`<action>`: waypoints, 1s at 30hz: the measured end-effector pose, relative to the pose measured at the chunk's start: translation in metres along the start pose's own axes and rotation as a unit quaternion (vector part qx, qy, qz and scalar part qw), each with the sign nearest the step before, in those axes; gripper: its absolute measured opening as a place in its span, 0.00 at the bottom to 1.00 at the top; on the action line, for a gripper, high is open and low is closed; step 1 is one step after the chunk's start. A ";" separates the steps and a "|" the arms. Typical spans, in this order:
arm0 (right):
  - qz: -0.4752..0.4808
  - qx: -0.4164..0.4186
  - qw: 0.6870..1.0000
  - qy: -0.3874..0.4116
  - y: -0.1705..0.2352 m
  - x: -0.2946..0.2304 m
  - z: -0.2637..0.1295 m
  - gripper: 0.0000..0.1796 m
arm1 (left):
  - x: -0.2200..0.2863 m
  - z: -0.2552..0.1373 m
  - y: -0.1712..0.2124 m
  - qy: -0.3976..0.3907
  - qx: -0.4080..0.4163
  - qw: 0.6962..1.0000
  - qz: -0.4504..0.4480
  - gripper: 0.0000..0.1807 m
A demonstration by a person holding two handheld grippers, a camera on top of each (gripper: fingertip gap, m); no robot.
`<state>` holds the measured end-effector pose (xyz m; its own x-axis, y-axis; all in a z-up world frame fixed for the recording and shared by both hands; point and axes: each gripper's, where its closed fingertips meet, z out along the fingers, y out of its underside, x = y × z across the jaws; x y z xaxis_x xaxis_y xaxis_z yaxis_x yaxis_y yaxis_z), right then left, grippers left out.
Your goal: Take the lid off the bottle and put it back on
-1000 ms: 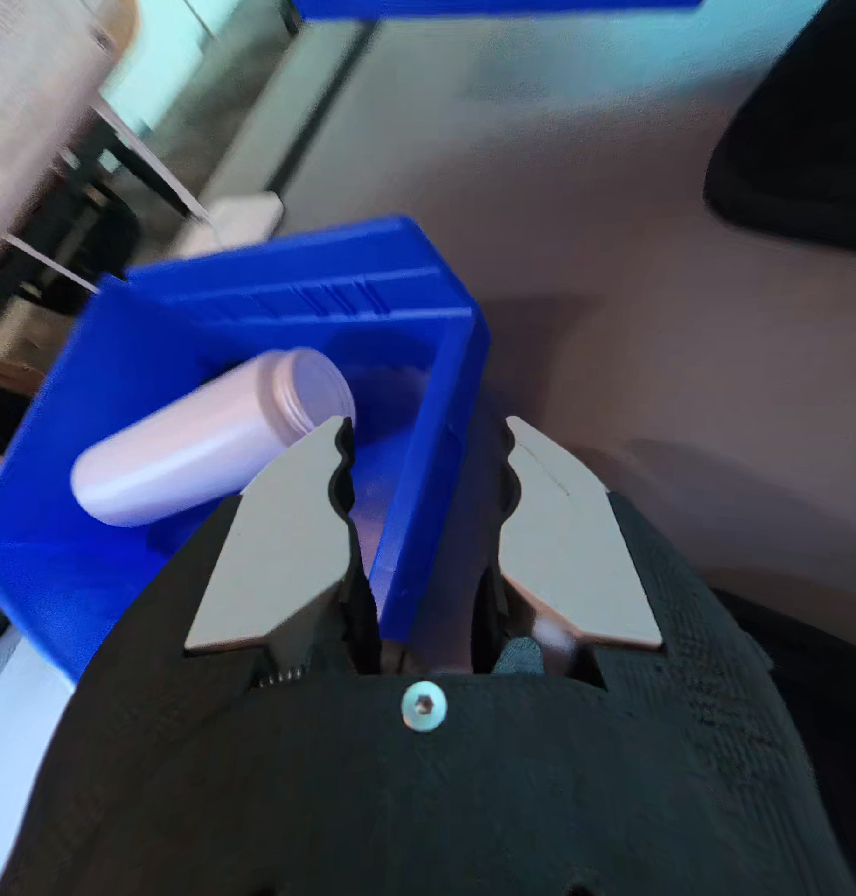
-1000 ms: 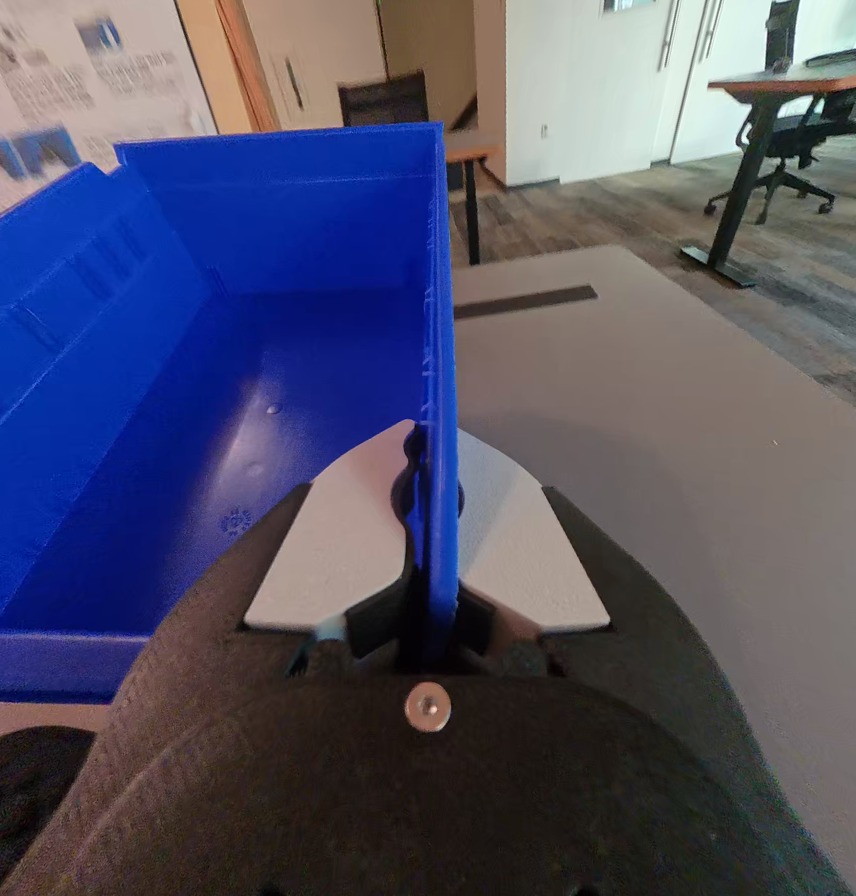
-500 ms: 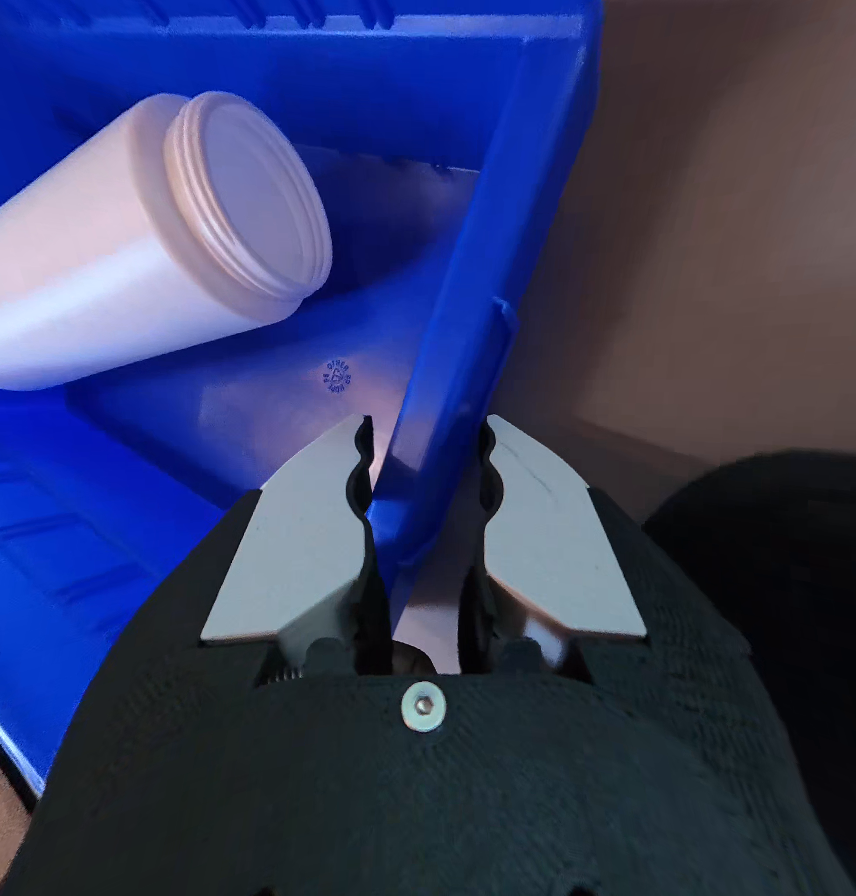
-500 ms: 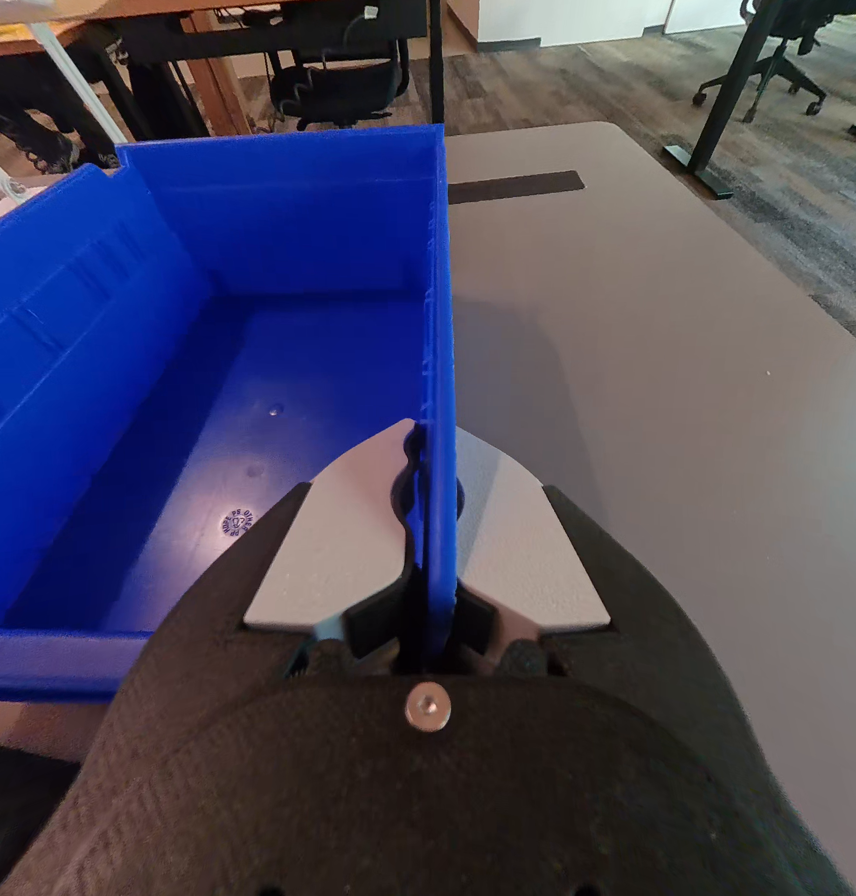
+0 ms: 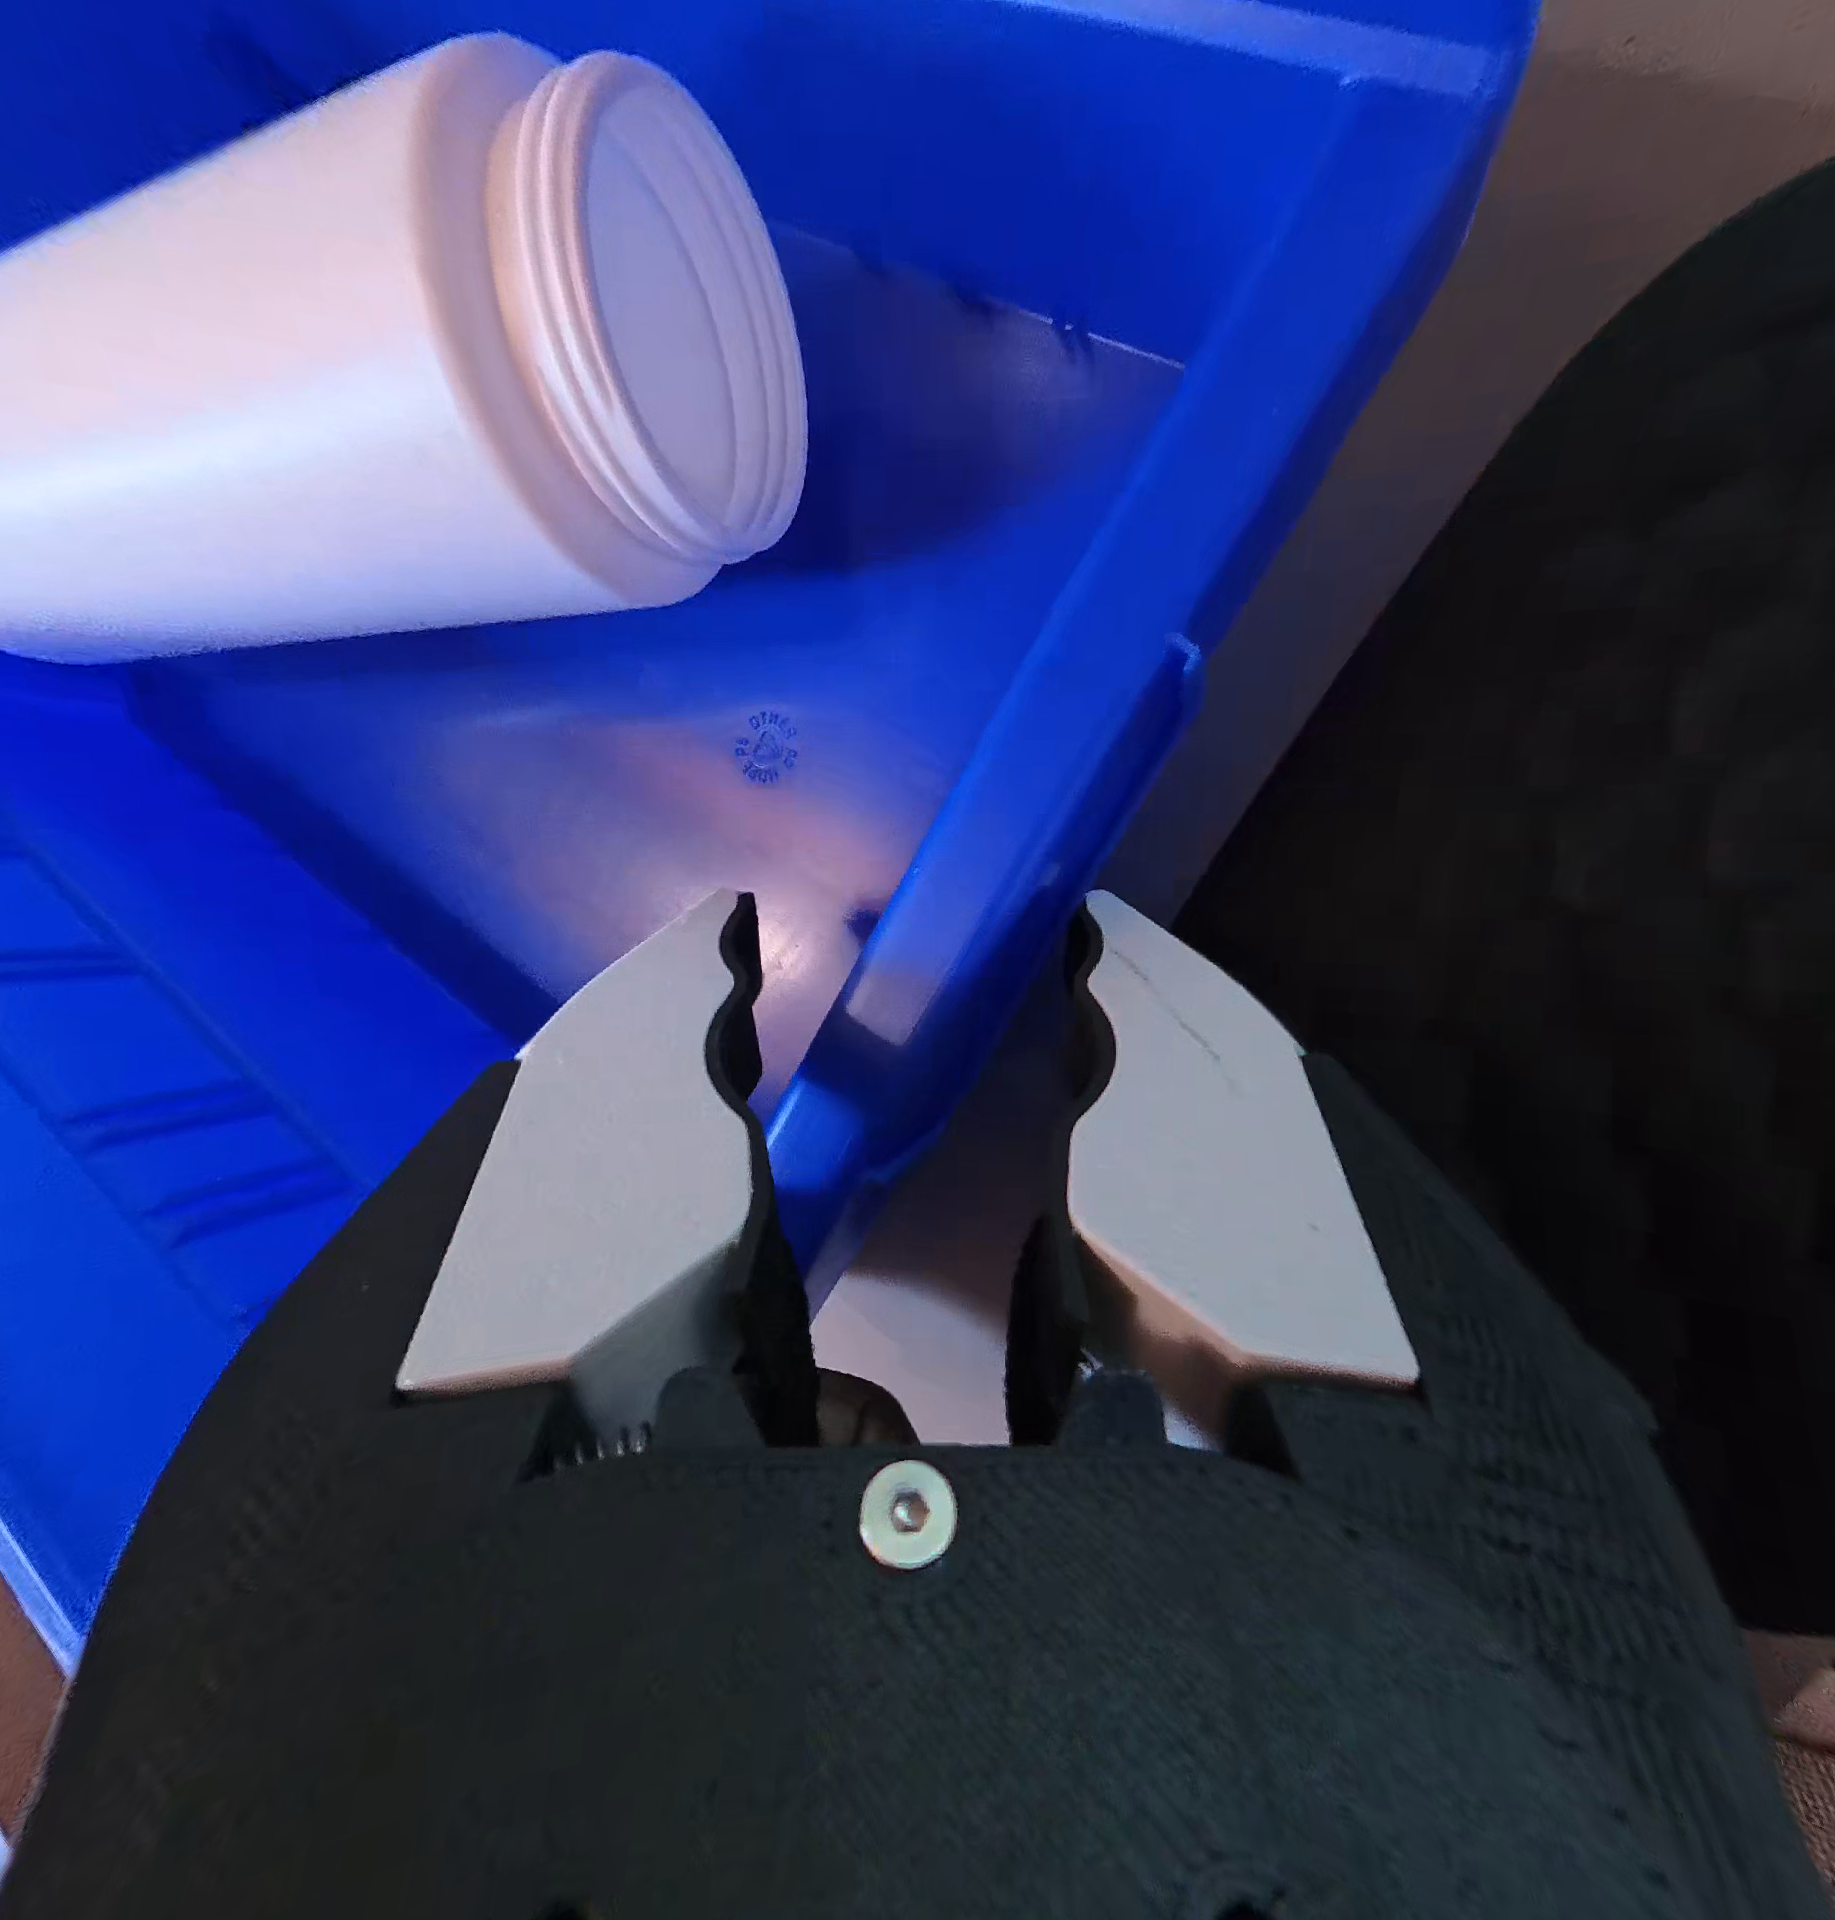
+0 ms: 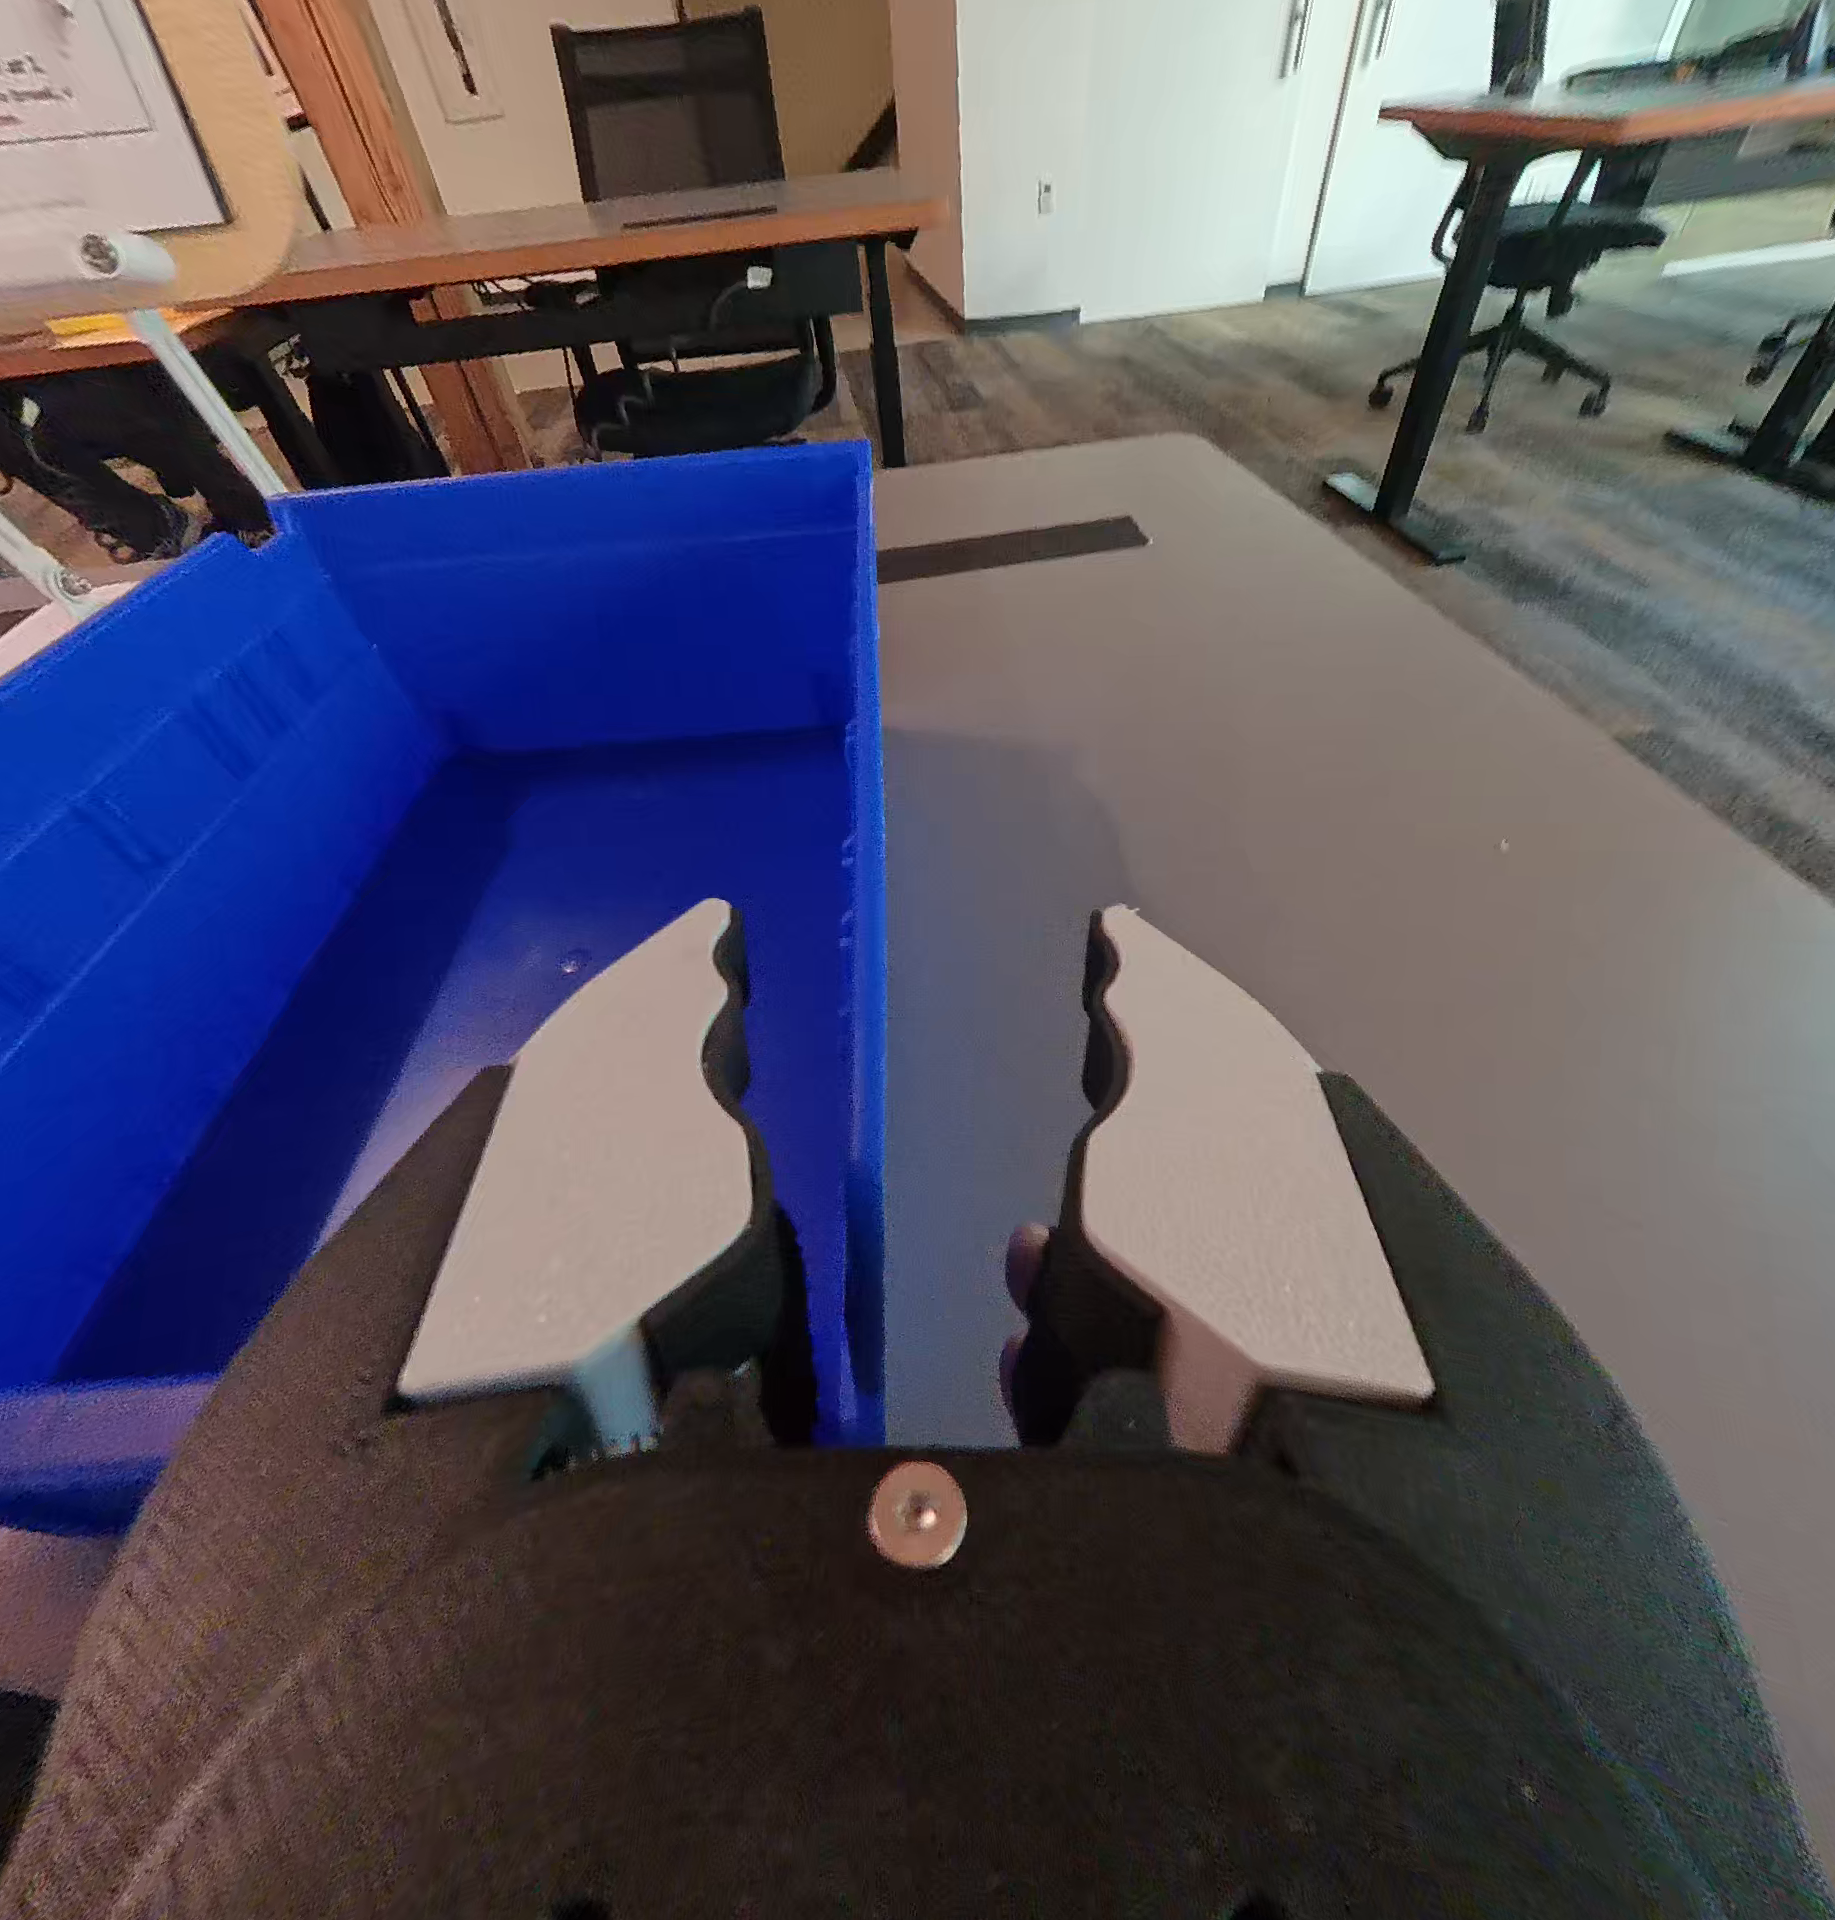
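A white bottle [image 5: 269, 364] lies on its side inside a blue bin [image 5: 1152, 520] in the left wrist view, its threaded end towards me. No separate lid is in view. My left gripper [image 5: 908, 925] is open and straddles the bin's side wall, with a gap at the left pad. My right gripper [image 6: 913, 925] is open and straddles the side wall of a blue bin [image 6: 580, 623], with space on both sides. The inside of that bin, as far as it shows, holds nothing.
The bins stand on a grey-brown table [image 6: 1360, 831]. A black bulky shape [image 5: 1567, 831] sits right of the bin in the left wrist view. Desks and office chairs [image 6: 1515, 260] stand on the floor beyond the table. There is about 60 cm between the tips of the two grippers.
My right gripper was shut on the bin wall and has opened off it. My left gripper moved in close to the bin, narrowed around its wall, then widened again.
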<state>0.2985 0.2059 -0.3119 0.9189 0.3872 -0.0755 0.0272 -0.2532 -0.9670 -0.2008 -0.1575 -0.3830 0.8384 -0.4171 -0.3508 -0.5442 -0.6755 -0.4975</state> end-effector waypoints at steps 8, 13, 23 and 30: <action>-0.151 0.102 0.982 0.047 -0.045 -0.007 -0.034 0.45 | -0.007 -0.011 0.023 -0.007 -0.019 1.000 -0.017 0.31; -0.165 0.146 0.974 0.053 -0.067 -0.015 -0.053 0.45 | -0.006 -0.025 0.047 -0.001 -0.034 0.999 -0.032 0.31; -0.155 0.365 0.918 -0.001 -0.131 -0.081 -0.109 0.36 | -0.003 -0.070 0.025 -0.044 0.090 0.991 -0.085 0.32; -0.156 0.490 0.857 -0.021 -0.122 -0.145 -0.120 0.31 | -0.054 -0.074 -0.036 -0.292 0.220 0.927 -0.077 0.32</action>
<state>0.2089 0.0737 -0.1537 0.9113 0.3378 0.2355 -0.0937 0.7269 -0.6803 -0.2248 -0.1559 -0.2870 0.8186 0.1515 -0.5541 -0.4859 -0.3318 -0.8086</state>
